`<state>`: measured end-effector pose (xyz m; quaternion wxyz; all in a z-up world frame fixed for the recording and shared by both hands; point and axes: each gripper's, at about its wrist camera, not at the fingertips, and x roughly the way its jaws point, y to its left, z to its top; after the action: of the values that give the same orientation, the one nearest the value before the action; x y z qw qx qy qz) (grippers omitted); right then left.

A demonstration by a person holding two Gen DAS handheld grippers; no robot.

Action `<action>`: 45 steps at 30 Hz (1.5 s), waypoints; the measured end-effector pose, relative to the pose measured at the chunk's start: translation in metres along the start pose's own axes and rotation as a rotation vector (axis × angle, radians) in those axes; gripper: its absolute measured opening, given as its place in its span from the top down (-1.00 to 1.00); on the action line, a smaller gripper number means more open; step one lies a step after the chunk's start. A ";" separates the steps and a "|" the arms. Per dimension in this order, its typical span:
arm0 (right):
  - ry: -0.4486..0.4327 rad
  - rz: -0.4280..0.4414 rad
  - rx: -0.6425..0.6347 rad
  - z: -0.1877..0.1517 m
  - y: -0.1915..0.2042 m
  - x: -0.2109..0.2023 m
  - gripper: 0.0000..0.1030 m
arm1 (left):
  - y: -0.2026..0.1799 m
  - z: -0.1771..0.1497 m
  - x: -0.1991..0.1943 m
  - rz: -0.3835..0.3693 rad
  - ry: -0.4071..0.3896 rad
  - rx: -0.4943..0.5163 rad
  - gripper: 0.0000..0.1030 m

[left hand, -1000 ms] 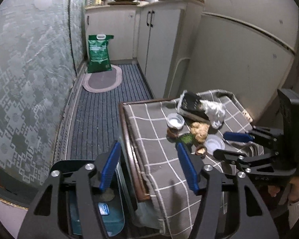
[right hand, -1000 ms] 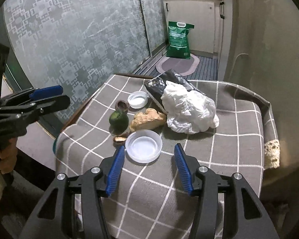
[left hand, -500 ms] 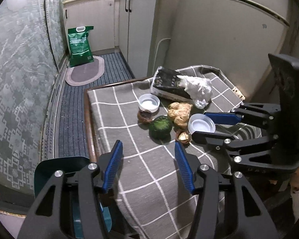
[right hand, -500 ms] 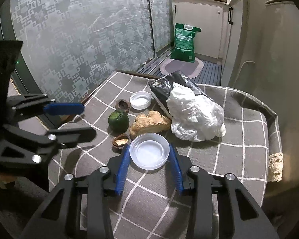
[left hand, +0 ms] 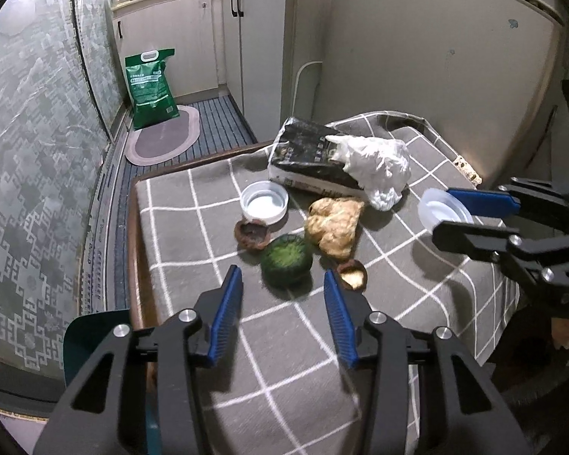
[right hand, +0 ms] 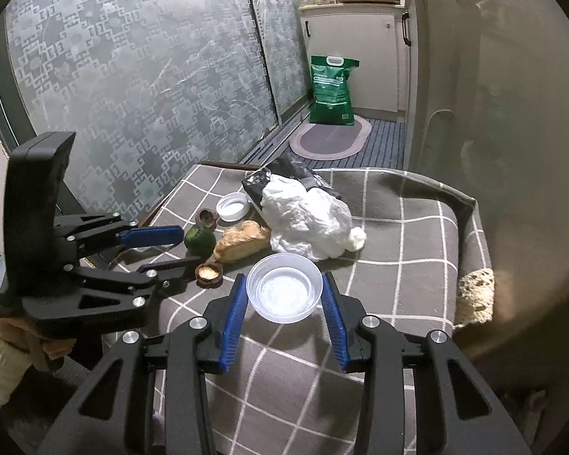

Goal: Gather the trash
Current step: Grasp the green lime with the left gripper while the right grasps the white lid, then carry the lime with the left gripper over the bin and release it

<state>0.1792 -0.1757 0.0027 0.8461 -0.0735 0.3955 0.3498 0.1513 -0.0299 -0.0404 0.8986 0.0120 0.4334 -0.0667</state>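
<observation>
Trash (left hand: 335, 223) on checked tablecloth (left hand: 186, 220), kitchen apparently

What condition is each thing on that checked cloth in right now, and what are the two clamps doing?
Right gripper: shut on clear plastic lid, lifted.
Left gripper: open, has just been closing, empty, near green fruit.
White cap: lying open side up.
White tissue: crumpled.
Black packet: lying flat.

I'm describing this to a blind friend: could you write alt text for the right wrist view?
The right gripper clasps a clear plastic lid just above a grey checked tablecloth. Behind lie ginger, a green fruit, crumpled white plastic and a white cap; the left gripper reaches in beside them.
</observation>
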 end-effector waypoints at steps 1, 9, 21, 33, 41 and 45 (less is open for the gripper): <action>-0.003 0.001 0.000 0.000 -0.002 -0.002 0.23 | -0.001 0.002 0.001 0.001 0.000 -0.001 0.08; -0.033 0.001 0.026 -0.002 -0.016 -0.022 0.23 | -0.004 0.010 0.009 0.024 -0.009 -0.023 0.44; -0.056 0.013 0.006 0.010 0.002 -0.027 0.23 | 0.003 0.007 -0.016 -0.015 -0.033 -0.062 0.47; -0.040 0.043 -0.054 0.029 0.049 -0.007 0.23 | 0.046 -0.006 -0.055 -0.008 -0.100 -0.132 0.47; -0.022 0.070 -0.104 0.042 0.089 0.012 0.23 | 0.099 -0.032 -0.063 0.037 -0.084 -0.206 0.47; -0.021 0.094 -0.122 0.050 0.110 0.021 0.23 | 0.124 -0.048 -0.061 0.060 -0.054 -0.242 0.47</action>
<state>0.1478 -0.0626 0.0382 0.8267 -0.1030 0.3676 0.4133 0.0929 0.1039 -0.0276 0.9064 -0.0854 0.4135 0.0127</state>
